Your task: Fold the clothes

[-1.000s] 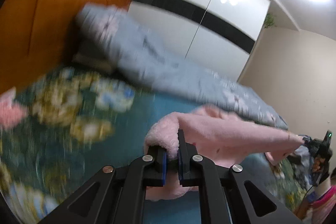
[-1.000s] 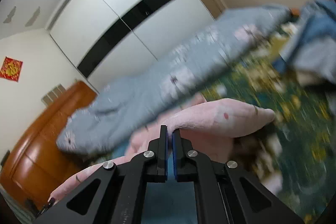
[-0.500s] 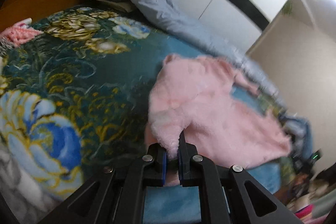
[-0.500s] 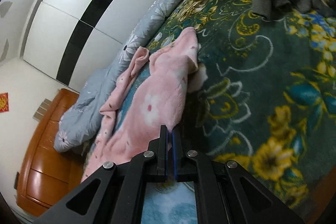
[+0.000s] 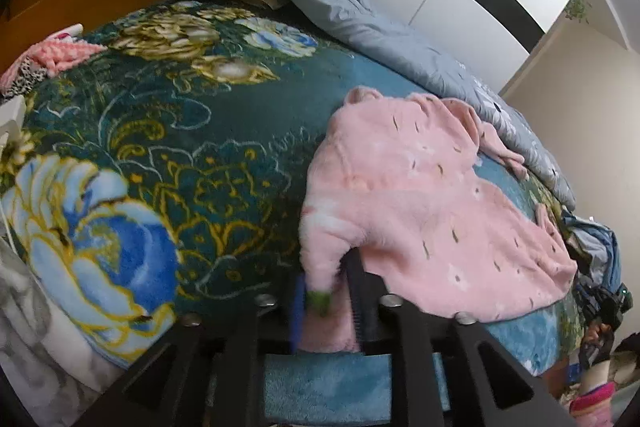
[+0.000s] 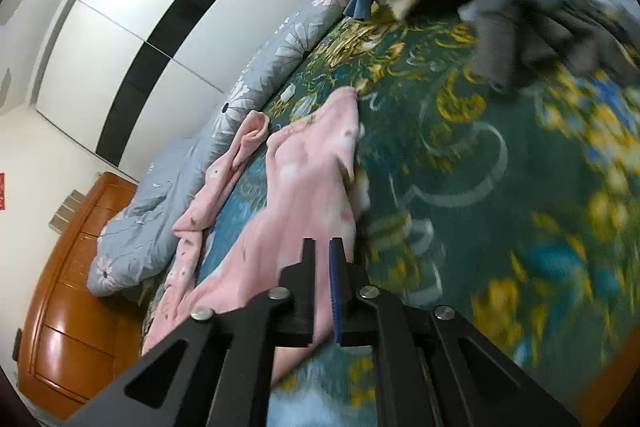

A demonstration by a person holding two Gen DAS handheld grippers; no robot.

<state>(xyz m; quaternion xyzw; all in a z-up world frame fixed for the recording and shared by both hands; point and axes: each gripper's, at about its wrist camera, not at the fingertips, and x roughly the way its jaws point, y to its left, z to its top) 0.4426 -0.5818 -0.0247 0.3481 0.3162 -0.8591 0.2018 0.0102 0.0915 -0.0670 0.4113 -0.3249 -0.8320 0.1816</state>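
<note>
A pink fleece garment (image 5: 420,195) lies spread on the dark green floral blanket (image 5: 168,131). My left gripper (image 5: 326,271) is low over its near left corner. Its jaws are opening, and the corner with a small green tag sits loosely between them. In the right wrist view the same pink garment (image 6: 304,187) stretches away along the bed, one sleeve trailing to the left. My right gripper (image 6: 321,247) is at its near edge. Those jaws are opening too, and pink cloth lies in the narrow gap.
A grey-blue flowered quilt (image 5: 360,11) runs along the bed's far side, below a white wardrobe (image 6: 132,39) with a black band. A wooden headboard (image 6: 68,307) ends the bed. A heap of grey and blue clothes (image 6: 520,7) lies ahead of the right gripper. A pink knit (image 5: 60,53) sits far left.
Both grippers have come down to the bed, and the pink garment that hung stretched between them now lies spread on the blanket. Both pairs of jaws, shut on the cloth before, have parted.
</note>
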